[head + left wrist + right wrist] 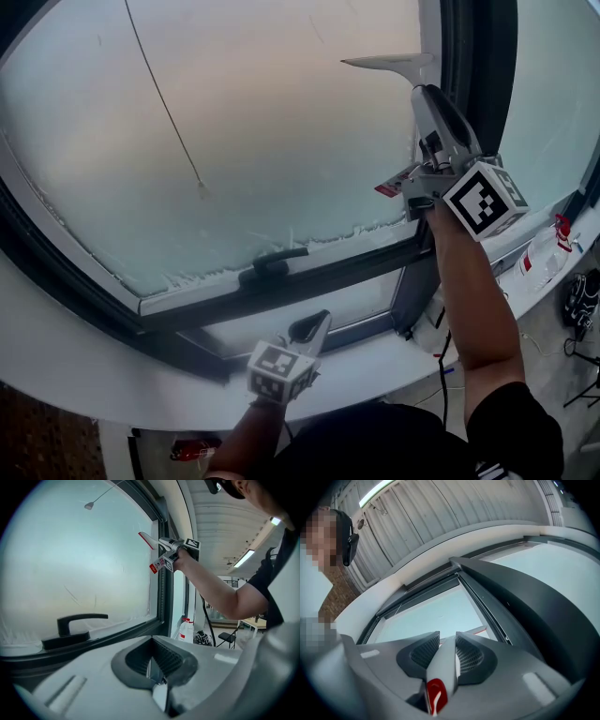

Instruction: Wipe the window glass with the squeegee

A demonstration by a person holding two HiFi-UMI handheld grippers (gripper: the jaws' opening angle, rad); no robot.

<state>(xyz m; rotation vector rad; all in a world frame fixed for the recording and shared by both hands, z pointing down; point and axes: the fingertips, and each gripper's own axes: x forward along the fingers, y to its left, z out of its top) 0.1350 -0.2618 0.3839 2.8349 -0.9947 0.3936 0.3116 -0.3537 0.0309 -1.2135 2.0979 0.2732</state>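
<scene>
The right tool (424,94) pinches the squeegee (389,62) by its handle, high at the right edge of the window glass (234,141) — blade crosswise, pane spreading below and leftward — while the left tool (314,328), pressed together empty, sits far lower.

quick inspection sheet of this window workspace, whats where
surface: window glass hazy, ragged film along its bottom edge; black window handle on the frame
job's things: squeegee raised at the pane's upper right
clutter: spray bottle at far right
grippers: right tool shut on the squeegee's handle; left tool shut, empty, low by the sill
cables: black cable beside the right arm; thin cord across the glass
surroundings: chair in the room beyond
</scene>
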